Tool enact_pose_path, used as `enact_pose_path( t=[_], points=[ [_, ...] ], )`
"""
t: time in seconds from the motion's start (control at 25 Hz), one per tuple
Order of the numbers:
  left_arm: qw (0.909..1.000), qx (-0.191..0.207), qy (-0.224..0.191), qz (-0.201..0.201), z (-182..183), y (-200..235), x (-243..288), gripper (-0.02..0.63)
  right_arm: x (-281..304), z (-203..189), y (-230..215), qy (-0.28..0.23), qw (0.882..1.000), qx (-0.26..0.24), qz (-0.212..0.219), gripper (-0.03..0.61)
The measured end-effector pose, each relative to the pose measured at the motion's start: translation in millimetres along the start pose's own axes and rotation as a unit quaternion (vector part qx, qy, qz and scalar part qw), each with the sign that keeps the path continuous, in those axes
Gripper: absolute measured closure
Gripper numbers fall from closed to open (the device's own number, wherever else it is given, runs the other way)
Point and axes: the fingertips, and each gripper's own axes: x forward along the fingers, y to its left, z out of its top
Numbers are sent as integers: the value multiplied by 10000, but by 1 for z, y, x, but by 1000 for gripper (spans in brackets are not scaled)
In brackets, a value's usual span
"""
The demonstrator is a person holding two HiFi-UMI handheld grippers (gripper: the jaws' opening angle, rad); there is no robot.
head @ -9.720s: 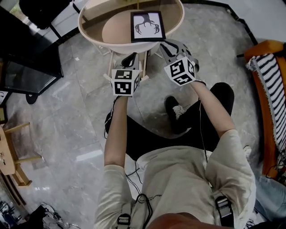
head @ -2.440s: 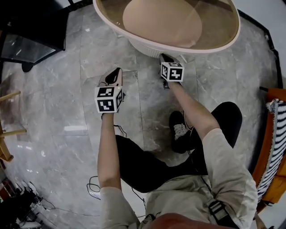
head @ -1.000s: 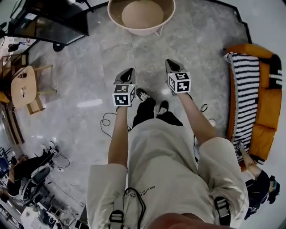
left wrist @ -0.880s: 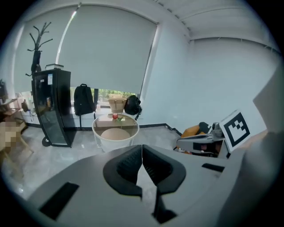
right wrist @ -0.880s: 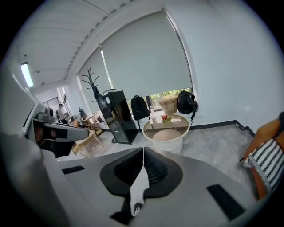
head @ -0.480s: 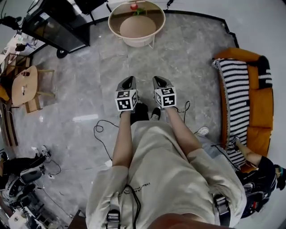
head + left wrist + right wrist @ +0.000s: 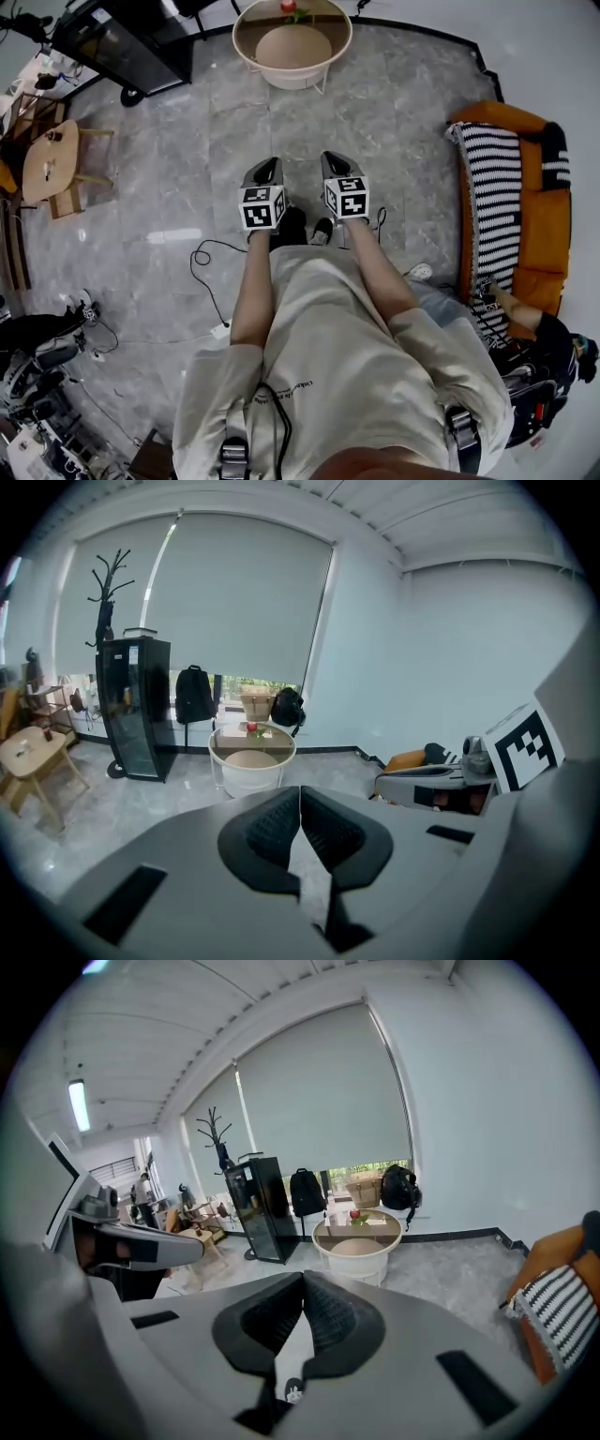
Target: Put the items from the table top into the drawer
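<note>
Head view: the left gripper (image 7: 266, 171) and right gripper (image 7: 335, 161) hang side by side over veined grey stone floor (image 7: 412, 112); far ahead, a small red item (image 7: 288, 7) sits on the round glass-topped table (image 7: 246, 56)

Left gripper view: ribbed black pads (image 7: 272, 825) meet, holding nothing (table well off)

Right gripper view: jaws likewise together, empty

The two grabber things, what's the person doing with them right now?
Not much at this moment. A person stands on the grey floor, well away from the round table, holding the left gripper and the right gripper out in front. Both are shut, with nothing between their jaws. A small red thing with a bit of green sits on the table's glass top, and nobody is touching it.
</note>
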Motion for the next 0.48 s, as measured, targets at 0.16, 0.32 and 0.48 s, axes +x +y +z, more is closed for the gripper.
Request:
enact_pose_path(
  t=[0.16,0.32,0.48],
  points=[
    [9999,144,-2,-86,9,-13,16,592,8,15,-11,-154,9998,-25,101,545],
    [9996,228,-43,-185,12,-22,15,592,3,18,-3,-247,9995,-95,170,545],
    [9995,221,-89,-196,11,-25,21,592,3,15,-3,-254,9993,-169,232,545]
  ],
)
